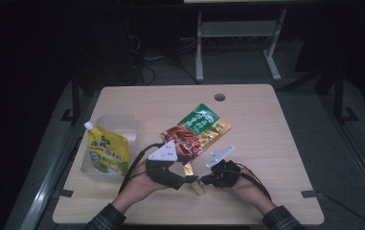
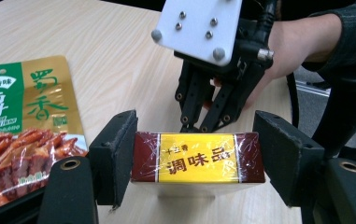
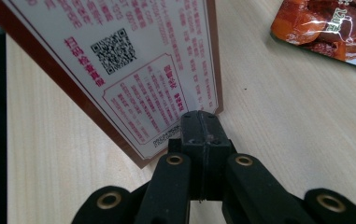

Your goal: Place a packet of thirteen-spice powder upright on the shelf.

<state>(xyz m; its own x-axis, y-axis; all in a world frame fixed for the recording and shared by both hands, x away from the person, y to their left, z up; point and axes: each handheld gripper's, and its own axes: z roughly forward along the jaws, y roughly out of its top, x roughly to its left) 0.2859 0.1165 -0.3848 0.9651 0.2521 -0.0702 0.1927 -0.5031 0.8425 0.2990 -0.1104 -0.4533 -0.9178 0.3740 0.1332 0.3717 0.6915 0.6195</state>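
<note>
A green-and-gold braised-meat sachet [image 1: 200,128] lies flat near the middle of the wooden table [image 1: 261,143]. By the left edge, a yellow spouted pouch [image 1: 107,152] rests tilted in a clear plastic container [image 1: 118,123]. A round cable hole [image 1: 219,97] sits near the far edge.

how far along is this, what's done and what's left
Done, it seems: the yellow pouch lies in the clear tub. In hand: the small seasoning box stands between the left gripper's open jaws, with the shut right gripper at its corner. Left, if the tub is the goal: the box, the green packet and the red packet, all outside it.
</note>
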